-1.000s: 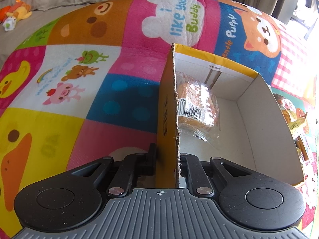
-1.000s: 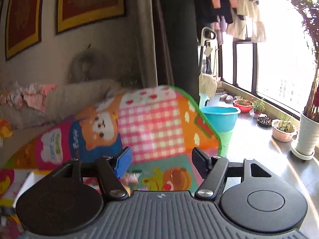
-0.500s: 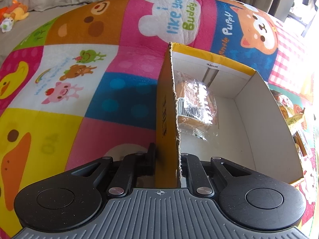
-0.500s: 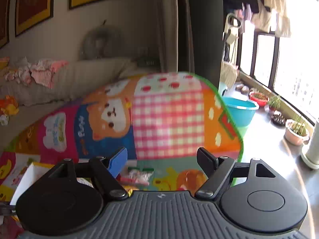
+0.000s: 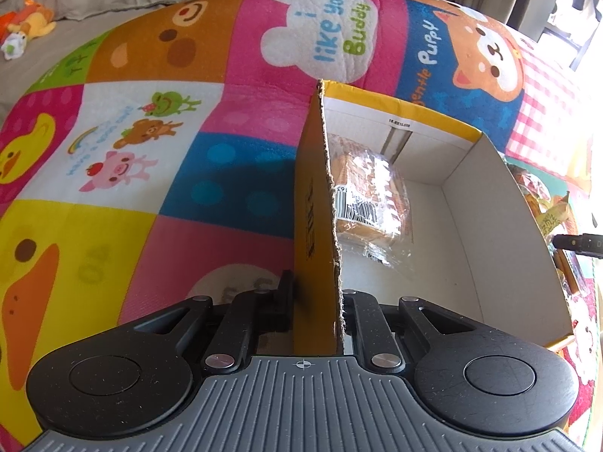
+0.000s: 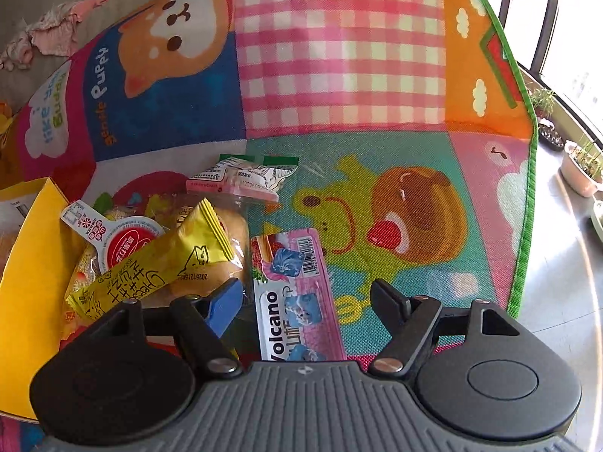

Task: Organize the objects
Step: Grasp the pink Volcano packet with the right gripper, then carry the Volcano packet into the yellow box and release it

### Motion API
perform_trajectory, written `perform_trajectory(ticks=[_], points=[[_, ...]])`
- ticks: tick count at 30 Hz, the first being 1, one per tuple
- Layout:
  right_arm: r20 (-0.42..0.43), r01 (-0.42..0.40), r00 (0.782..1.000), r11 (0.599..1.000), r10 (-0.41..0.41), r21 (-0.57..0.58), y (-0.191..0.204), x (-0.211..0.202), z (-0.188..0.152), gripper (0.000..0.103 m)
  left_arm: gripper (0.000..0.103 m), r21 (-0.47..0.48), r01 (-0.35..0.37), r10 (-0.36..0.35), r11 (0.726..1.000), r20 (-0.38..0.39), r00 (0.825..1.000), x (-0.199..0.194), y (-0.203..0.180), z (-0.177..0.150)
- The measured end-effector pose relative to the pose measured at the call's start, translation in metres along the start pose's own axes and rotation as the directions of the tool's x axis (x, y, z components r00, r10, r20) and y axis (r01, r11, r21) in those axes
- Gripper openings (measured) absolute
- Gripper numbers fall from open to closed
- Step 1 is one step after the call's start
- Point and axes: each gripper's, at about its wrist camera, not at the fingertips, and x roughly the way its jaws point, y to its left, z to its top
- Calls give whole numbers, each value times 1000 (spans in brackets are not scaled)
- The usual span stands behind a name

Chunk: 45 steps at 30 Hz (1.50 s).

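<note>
My left gripper (image 5: 316,301) is shut on the near left wall of a yellow cardboard box (image 5: 501,226) with a white inside. A wrapped bread pack (image 5: 371,196) lies in the box against that wall. My right gripper (image 6: 307,301) hangs over a pile of snacks beside the box (image 6: 26,286), its jaws closing a little. A pink Volcano packet (image 6: 297,297) lies between the fingers, untouched by the pads. To its left lie a yellow cheese stick packet (image 6: 158,263), a wrapped bun (image 6: 230,237), a red-lidded cup (image 6: 124,241) and a green and pink packet (image 6: 245,177).
Everything lies on a colourful cartoon play mat (image 6: 339,56). The mat's green edge (image 6: 527,188) runs down the right, with bare floor and plant pots (image 6: 582,165) beyond. Soft toys (image 5: 26,26) lie on grey bedding at the far left.
The right gripper has dropped and tipped down from facing the room to hanging over the snack pile. The left gripper and box have stayed put.
</note>
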Motion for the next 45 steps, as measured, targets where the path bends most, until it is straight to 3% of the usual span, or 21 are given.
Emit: perform_trajectory(ticks=[2,6,7,8,14,18,21,27,31,39,45], points=[[-3,-9,1000,1000,9,-7,1,0,-1,61,14,0,-2,2,1000,1,1000,0,0,0],[-5,3,1000,998,-3,-64,8,-2,-8,56,14,-10,-1,1,1000,2,1000,2,-1,2],[-11,0,1000,998,0,-66,8,-3,-10,46,14,-11,-2,2,1000,2,1000,2,-1,2],[-20,-9,1000,998,8,-60,7,-5,-11,44,14,-11,-3,3,1000,2,1000,3,-2,2],[-4,-22,1000,999,22,-31,6,-39,-25,43,14,-9,1,-1,1000,7,1000,3,-2,2],[20,-111,994,994,112,-14,13,-87,-37,43,14,-7,-1,1,1000,9,1000,3,-3,2],[0,-202,979,979,202,-21,28,-115,-51,43,14,-6,0,0,1000,13,1000,3,-3,1],[-120,-359,931,925,346,-124,89,-140,-100,43,14,1,2,-2,1000,15,1000,3,-2,0],[-125,-434,900,888,418,-156,115,-155,-108,43,14,3,6,-6,1000,14,1000,2,-1,0],[24,-516,845,826,534,-226,149,-193,-71,43,14,2,9,-9,1000,18,1000,2,-1,-1],[141,-527,825,835,548,-158,160,-180,-25,43,14,-3,12,-12,1000,21,1000,2,0,-1]])
